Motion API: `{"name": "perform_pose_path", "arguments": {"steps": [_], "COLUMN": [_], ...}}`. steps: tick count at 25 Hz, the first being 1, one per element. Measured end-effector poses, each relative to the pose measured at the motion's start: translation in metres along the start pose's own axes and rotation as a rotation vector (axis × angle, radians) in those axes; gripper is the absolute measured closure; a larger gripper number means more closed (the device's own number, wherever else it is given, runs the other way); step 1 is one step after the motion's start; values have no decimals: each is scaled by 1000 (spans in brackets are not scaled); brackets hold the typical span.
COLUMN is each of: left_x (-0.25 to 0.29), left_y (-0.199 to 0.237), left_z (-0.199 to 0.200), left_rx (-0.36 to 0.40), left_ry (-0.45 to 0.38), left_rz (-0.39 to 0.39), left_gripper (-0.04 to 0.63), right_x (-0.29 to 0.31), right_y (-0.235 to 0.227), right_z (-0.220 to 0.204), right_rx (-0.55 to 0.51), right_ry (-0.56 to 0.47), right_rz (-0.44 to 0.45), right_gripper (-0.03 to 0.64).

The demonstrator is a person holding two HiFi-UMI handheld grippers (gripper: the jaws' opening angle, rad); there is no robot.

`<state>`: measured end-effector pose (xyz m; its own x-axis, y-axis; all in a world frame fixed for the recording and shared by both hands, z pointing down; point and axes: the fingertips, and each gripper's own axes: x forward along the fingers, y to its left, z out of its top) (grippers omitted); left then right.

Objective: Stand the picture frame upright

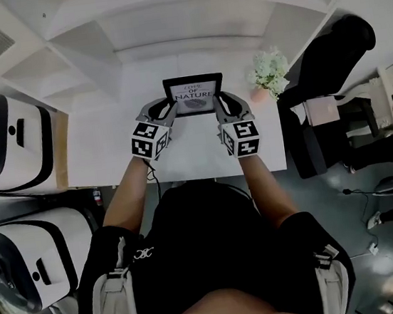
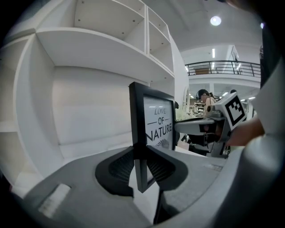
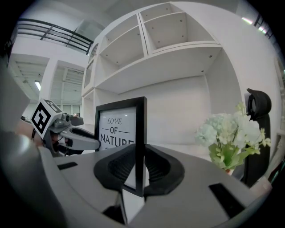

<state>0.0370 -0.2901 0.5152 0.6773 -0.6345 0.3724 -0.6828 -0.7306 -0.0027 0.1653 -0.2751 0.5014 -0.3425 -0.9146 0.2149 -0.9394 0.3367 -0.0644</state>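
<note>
A black picture frame (image 1: 194,95) with a "LOVE OF NATURE" print stands upright on the white table (image 1: 182,158), print towards me, in front of the shelf's back wall. My left gripper (image 1: 169,109) is shut on its left edge and my right gripper (image 1: 223,102) on its right edge. In the left gripper view the frame's edge (image 2: 139,133) sits pinched between the black pads (image 2: 120,167), with the right gripper (image 2: 213,127) beyond. The right gripper view shows the frame (image 3: 120,124) clamped between its pads (image 3: 158,167), with the left gripper (image 3: 67,133) across.
A small pot of white flowers (image 1: 269,71) stands on the table just right of the frame, also in the right gripper view (image 3: 231,138). White shelving (image 1: 164,20) rises behind. A black office chair (image 1: 333,48) is at the right; white machines (image 1: 8,141) stand at the left.
</note>
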Motion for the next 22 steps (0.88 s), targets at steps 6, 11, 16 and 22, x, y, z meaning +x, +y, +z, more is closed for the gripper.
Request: {"name": "perform_pose_path", "arguments": {"steps": [6,11,16,22], "left_x": [-26,-65,-108,-146], "left_y": [10,32,60,102], "left_z": [-14,-29,-41,-60], "left_rx": [-26,-64,-95,-122], "left_ry": [3,6,-2,-10], "left_rz": [108,211,296,340], "left_gripper": [500,502,502,502], "right_x": [14,34,53,79], "right_y": [24,66,116,171], "right_z": [-4,-3,2,4], "right_rx": [-19,-34,-53,-68], "right_ry": [4,7,14,25], "right_rz": [114,228,321,368], "right_gripper": [551,551,551,551]}}
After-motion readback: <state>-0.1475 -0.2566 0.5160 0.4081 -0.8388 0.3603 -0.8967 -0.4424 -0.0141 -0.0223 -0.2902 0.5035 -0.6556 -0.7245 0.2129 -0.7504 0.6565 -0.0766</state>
